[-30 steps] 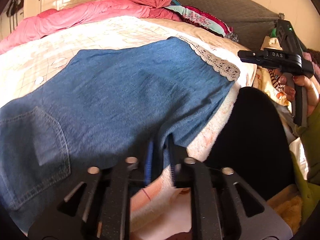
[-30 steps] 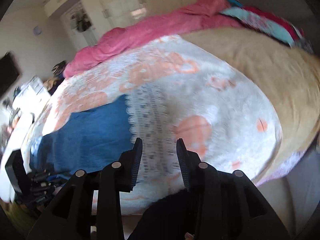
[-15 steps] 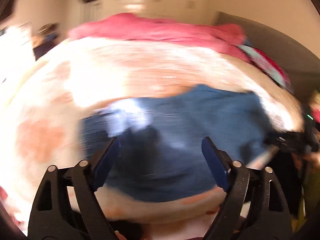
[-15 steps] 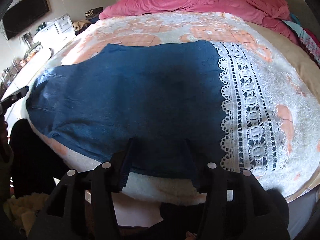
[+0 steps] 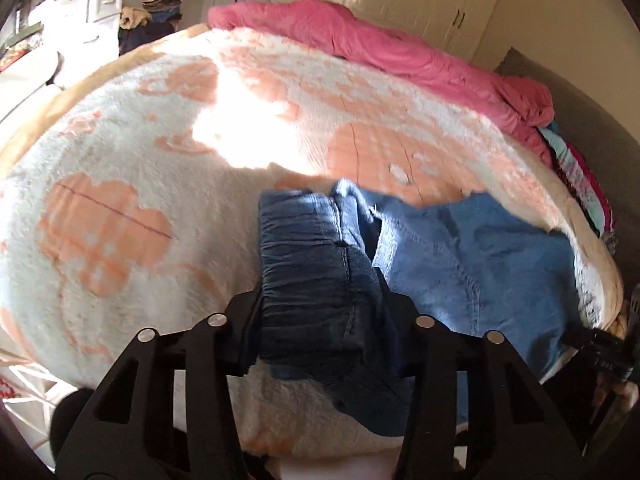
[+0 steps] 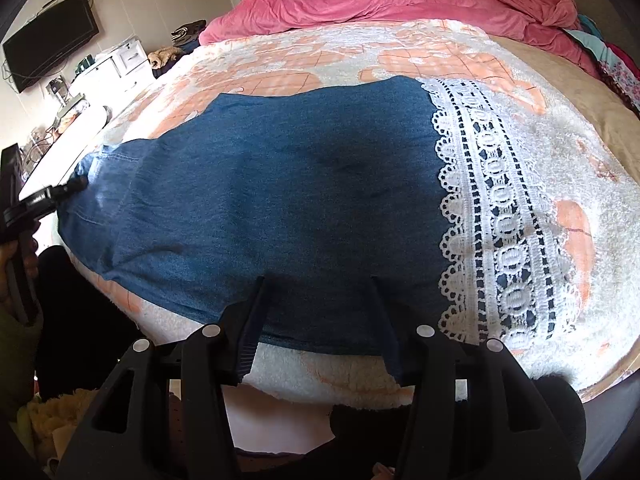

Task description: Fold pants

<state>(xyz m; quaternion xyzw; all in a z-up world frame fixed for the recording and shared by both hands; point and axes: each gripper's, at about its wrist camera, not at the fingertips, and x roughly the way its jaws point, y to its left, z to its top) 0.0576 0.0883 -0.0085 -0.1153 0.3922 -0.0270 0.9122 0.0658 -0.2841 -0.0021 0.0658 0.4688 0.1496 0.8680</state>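
Blue denim pants (image 6: 280, 184) with a white lace hem (image 6: 496, 216) lie flat across the bed's near edge. In the left wrist view their waistband (image 5: 312, 268) sits bunched between the fingers of my left gripper (image 5: 320, 304), which is open around it at the waist end. My right gripper (image 6: 316, 308) is open, its fingers straddling the near edge of the leg, a little left of the lace hem. The left gripper also shows in the right wrist view (image 6: 60, 194), touching the waist end.
The bed carries a white and peach fleece blanket (image 5: 160, 160). A pink duvet (image 6: 400, 4) is heaped along the far side, with coloured clothes (image 6: 608, 60) at the right. A white dresser (image 6: 128, 60) and a wall TV (image 6: 48, 48) stand at the left.
My left gripper let go of the pants' near edge, opened wide and swung left to the waistband. My right gripper swung left from the lace hem over the denim leg and opened wider.
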